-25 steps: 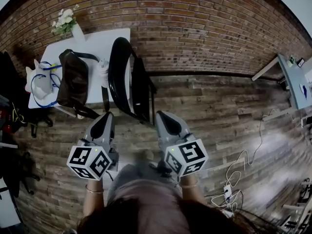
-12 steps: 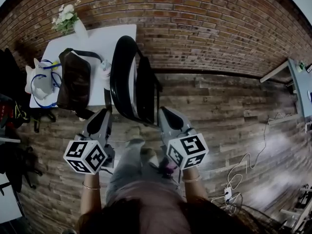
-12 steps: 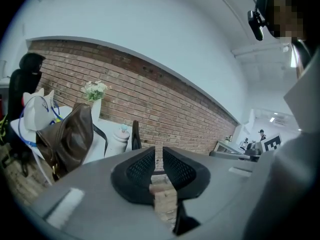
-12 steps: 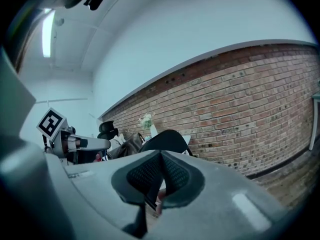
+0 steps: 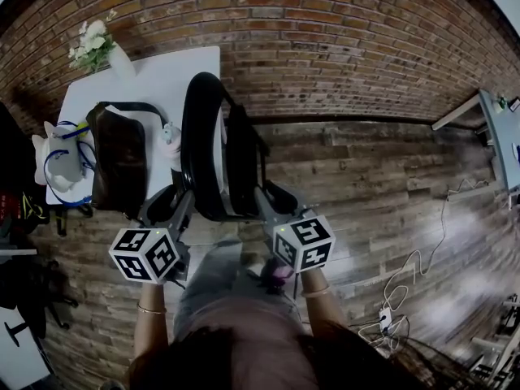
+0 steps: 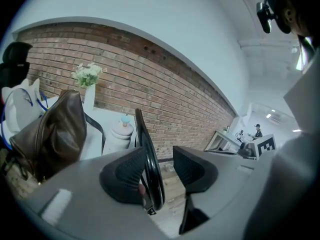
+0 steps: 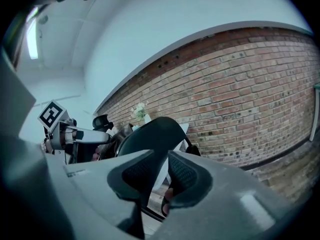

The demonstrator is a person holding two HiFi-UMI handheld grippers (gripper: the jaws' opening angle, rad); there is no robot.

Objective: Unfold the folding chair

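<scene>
Chair count 1: folding chair (image 5: 213,149), folded, upright on floor by 1 white table (image 5: 175,67) w/ 1 brown bag (image 5: 118,157). 2 grippers: left gripper (image 5: 175,205) jaws have just been opening, frame tube between, unclamped; right gripper (image 5: 272,201) same, loose round chair edge.

Even indoor light, fisheye distortion, dark corners

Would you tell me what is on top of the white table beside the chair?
A vase of white flowers, a brown bag, a white object with blue cord and a small white jar. The folding chair covers the table's right edge.
</scene>
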